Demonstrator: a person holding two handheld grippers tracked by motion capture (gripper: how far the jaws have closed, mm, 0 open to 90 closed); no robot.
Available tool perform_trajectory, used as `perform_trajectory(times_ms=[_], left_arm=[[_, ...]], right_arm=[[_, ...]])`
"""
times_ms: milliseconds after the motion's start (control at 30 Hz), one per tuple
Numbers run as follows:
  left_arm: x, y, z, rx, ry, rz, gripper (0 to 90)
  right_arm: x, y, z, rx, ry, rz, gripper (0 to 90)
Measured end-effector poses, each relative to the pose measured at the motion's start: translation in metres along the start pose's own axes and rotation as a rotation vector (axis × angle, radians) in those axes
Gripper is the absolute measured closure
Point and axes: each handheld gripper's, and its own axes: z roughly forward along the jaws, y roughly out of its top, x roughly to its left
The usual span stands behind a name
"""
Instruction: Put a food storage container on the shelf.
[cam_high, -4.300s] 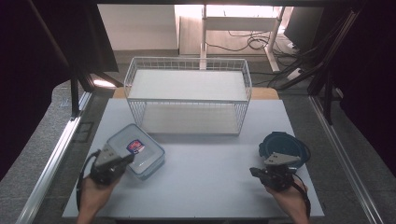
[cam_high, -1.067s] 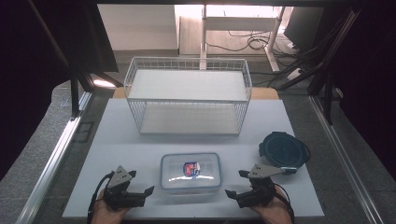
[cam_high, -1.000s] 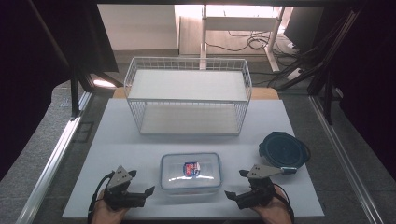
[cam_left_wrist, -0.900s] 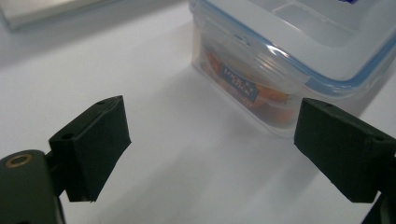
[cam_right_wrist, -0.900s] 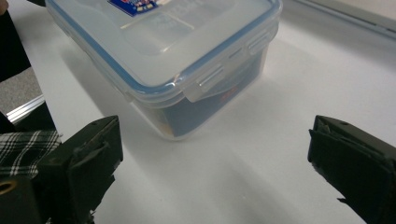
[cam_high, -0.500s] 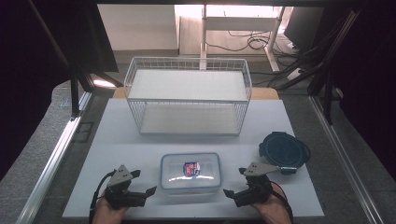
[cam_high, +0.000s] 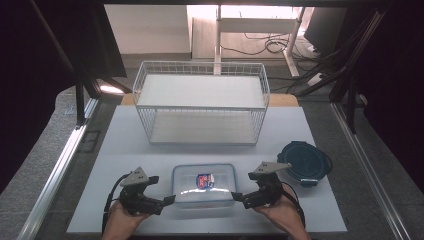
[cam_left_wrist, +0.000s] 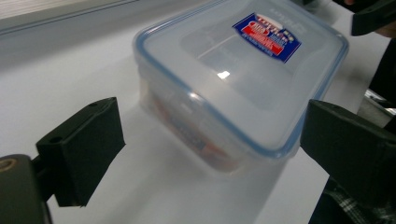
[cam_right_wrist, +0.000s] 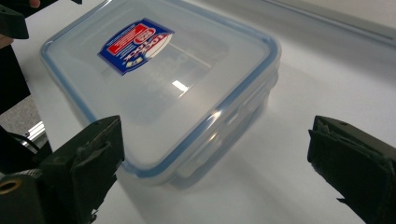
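Glossy clear plastic container (cam_high: 204, 183), seemingly matt table (cam_high: 125, 145).

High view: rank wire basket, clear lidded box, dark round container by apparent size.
1. wire basket, clearly the largest.
2. clear lidded box.
3. dark round container, slightly smaller in footprint than the box; it lies a little farther from the camera, so that gap is not certain.

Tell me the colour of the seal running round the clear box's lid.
Blue, tracing the rim of the clear box's lid; the right gripper view shows it best.
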Motion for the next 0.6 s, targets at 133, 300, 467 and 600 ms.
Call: perform_trajectory(times_ms=[133, 300, 467, 600], left_arm=[[-0.001, 0.004, 0.007, 0.021, -0.006, 0.017, 6.5], [0.011, 0.009, 0.028, 0.055, -0.105, -0.046, 3.0], [0.016, 0.002, 0.041, 0.079, -0.188, -0.120, 2.3], [0.019, -0.001, 0.043, 0.089, -0.217, -0.183, 4.1]], right_arm=[[-0.005, 0.005, 0.006, 0.005, 0.009, 0.006, 5.0], [-0.011, 0.009, 0.023, 0.045, 0.068, 0.058, 4.9], [-0.020, 0.006, 0.034, 0.082, 0.187, 0.151, 4.2], [-0.023, 0.003, 0.040, 0.107, 0.265, 0.216, 5.5]])
